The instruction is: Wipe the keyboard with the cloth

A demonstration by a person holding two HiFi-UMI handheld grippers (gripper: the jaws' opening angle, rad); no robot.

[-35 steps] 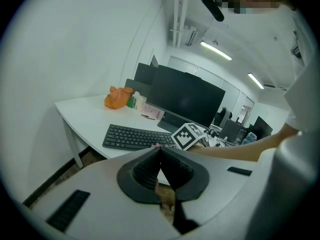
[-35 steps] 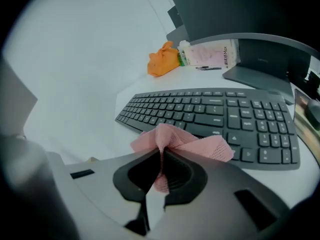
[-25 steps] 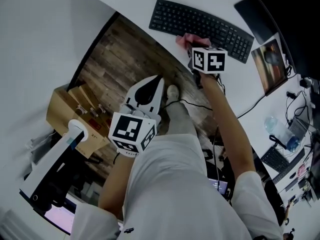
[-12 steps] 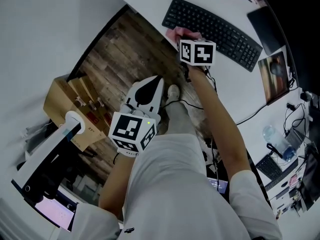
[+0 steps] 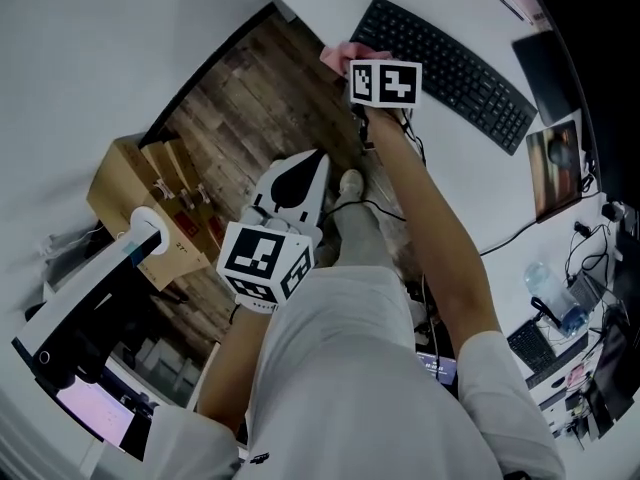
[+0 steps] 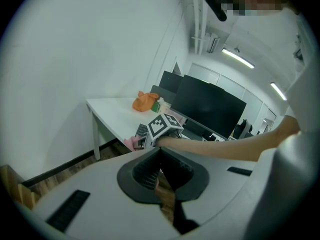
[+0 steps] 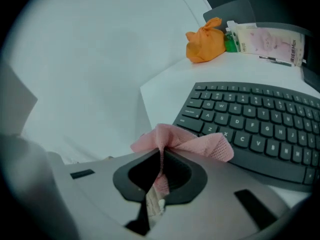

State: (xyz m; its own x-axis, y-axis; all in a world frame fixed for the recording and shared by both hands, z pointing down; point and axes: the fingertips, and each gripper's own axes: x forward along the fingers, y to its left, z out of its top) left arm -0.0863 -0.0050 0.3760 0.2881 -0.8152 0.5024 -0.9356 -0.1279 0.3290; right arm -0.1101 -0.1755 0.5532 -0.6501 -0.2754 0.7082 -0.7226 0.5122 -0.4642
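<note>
At the left end of the keyboard [image 7: 252, 119], the right claw [image 7: 161, 160] was clenched on the crumpled pink mesh cloth [image 7: 186, 140], having slid there from the middle keys; that sweep looked nearly done. Low, matte black keys sat on a smooth white desk [image 7: 162, 91]. The left claw [image 6: 160, 170] hung closed and empty, well away.

Right tool [image 5: 352, 64] with cloth [image 5: 337, 54]: from mid-keyboard [image 5: 455, 70] to its left end.
</note>
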